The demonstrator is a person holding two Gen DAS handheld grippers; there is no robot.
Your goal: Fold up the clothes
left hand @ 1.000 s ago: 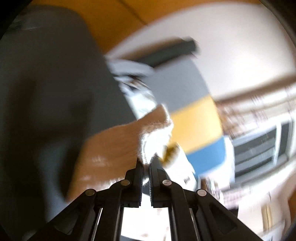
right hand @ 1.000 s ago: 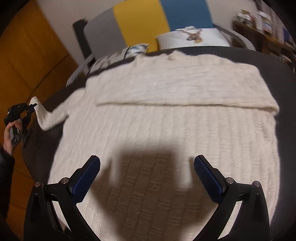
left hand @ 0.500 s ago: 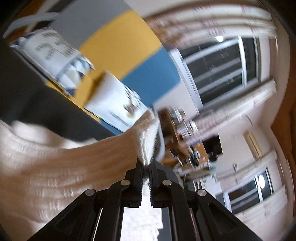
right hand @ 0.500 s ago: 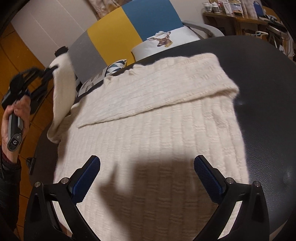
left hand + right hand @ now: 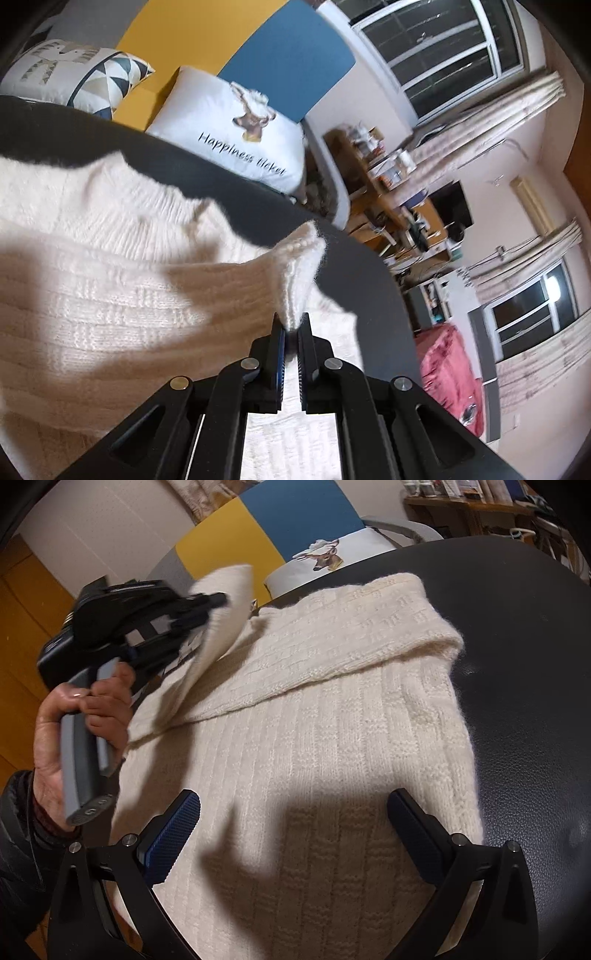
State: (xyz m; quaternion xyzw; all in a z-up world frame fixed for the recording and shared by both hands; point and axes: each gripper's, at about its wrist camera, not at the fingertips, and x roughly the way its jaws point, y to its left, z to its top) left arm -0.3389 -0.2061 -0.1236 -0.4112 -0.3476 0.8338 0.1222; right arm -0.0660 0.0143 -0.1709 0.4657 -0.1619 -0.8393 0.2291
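— Left wrist view: what has your left gripper (image 5: 290, 328) got?

— It's clamped on the sleeve (image 5: 295, 273) cuff; the sweater (image 5: 110, 288) body spreads toward nine o'clock.

— Right wrist view?

— My right gripper (image 5: 291, 834) gapes empty over the sweater's hem. The lifted sleeve hangs at ten o'clock, probably bound across toward two.

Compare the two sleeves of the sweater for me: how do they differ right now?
The left sleeve is lifted off the sweater, its cuff pinched in the left hand-held gripper; the right sleeve lies flat, with nothing gripping it. The left sleeve hangs in a loose curve; the right sleeve is already folded across the sweater's body. Both are the same cream knit.
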